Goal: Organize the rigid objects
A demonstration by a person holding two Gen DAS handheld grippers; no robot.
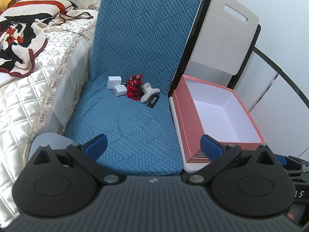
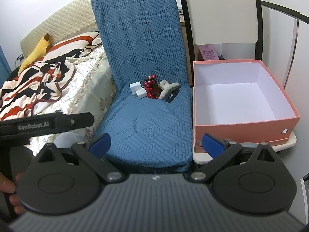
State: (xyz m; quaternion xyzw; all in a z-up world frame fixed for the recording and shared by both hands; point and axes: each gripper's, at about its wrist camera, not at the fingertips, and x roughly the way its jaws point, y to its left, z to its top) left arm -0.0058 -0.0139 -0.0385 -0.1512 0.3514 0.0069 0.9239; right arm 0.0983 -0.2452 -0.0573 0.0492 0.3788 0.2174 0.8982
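**Both grippers spread and empty above a blue chair seat**

Ribbed grey housing and two round black pivot discs fill the bottom of each wrist view. From them rise black linkages tipped with smooth blue pads. The left gripper has its jaws wide apart, holding nothing and touching nothing. The right gripper is spread just as wide and is likewise empty. In the right wrist view the left tool's black handle crosses the left edge, with fingers of a hand wrapped round it low down.

Beyond the pads lies a chair covered in blue fabric, embossed with a patchwork of pebbled and ribbed squares. At the back of its seat sits a tight cluster: two white boxy chargers, one just in front of the other; a glossy red figurine beside them; a fuzzy cream hair claw against it; and a flat black rectangular stick at the claw's near end.

Just right of the chair stands an open pink cardboard box, rectangular, smooth white inside, resting on a pale second chair. To the left is a quilted, shiny cream bedspread with a rumpled patterned blanket.
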